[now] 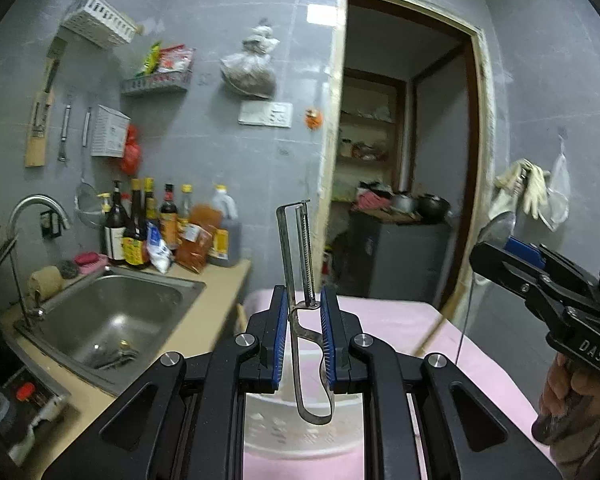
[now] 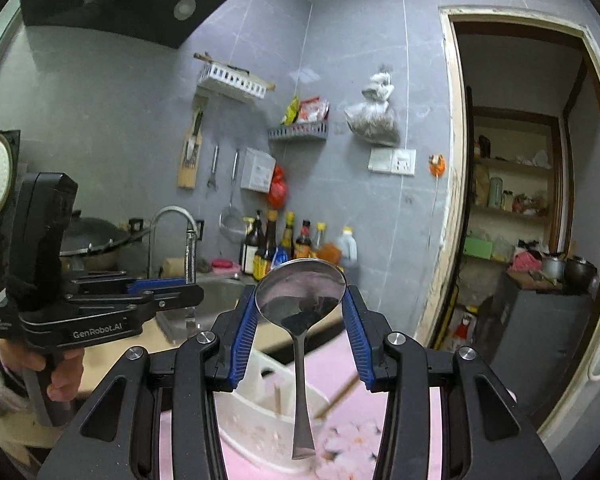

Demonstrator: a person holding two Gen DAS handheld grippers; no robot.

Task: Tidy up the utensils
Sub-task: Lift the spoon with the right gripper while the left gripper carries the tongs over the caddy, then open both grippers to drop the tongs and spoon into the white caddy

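Note:
My left gripper [image 1: 304, 300] is shut on a metal peeler [image 1: 300, 280], held upright with its blade end up and its loop handle hanging over a white perforated utensil holder [image 1: 296, 428]. My right gripper [image 2: 300, 304] is shut on a large metal spoon [image 2: 300, 300], bowl up between the blue pads, handle hanging down over the white utensil holder [image 2: 252, 420]. The holder stands on a pink cloth [image 2: 340, 364]. The right gripper shows at the right edge of the left wrist view [image 1: 496, 256], and the left gripper shows at the left of the right wrist view [image 2: 180, 292].
A steel sink [image 1: 112, 312] with a tap [image 1: 36, 208] lies left, with sauce bottles [image 1: 148, 224] behind it. Wall racks [image 1: 100, 20] and hanging tools [image 1: 40, 120] are on the grey tiles. An open doorway [image 1: 404, 160] is right. A chopstick [image 2: 340, 396] leans out by the holder.

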